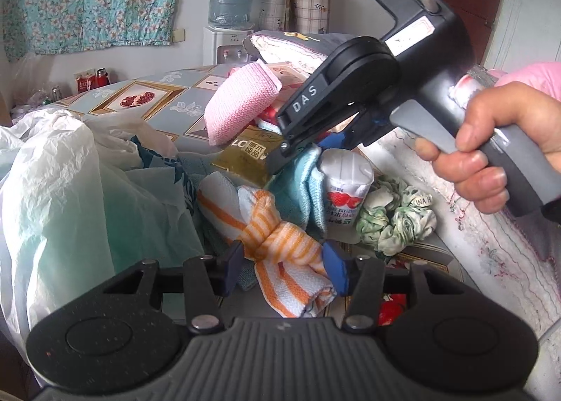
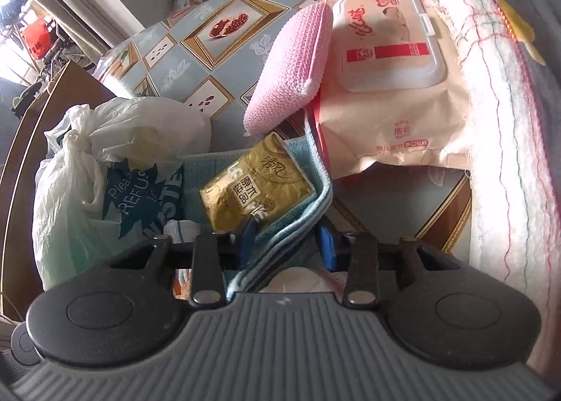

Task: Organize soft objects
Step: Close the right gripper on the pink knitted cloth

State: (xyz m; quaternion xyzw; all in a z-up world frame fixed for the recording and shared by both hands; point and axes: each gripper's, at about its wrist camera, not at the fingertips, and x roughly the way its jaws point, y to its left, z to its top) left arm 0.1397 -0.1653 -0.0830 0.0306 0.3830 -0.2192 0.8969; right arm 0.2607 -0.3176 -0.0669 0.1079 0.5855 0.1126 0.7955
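My left gripper [image 1: 284,264] sits low in its own view, shut on a knotted white towel with orange stripes [image 1: 280,243]; both blue pads press its sides. A light blue folded cloth [image 2: 280,229] lies between the blue pads of my right gripper [image 2: 285,239], which is open: the left pad touches the cloth, while a thin gap shows at the right pad. A gold tissue pack [image 2: 256,187] rests on that cloth. In the left wrist view a hand [image 1: 491,155] holds the right gripper, tilted down onto the same cloth [image 1: 298,183].
A pink knitted pad [image 2: 294,64] leans on a wet-wipes pack [image 2: 385,61]. A strawberry-print roll [image 1: 345,183] and a green-white scrunched cloth [image 1: 396,215] lie nearby. Plastic bags [image 1: 52,190] fill the left. A folded quilt [image 1: 491,243] walls the right. The patterned tablecloth [image 2: 217,36] stretches behind.
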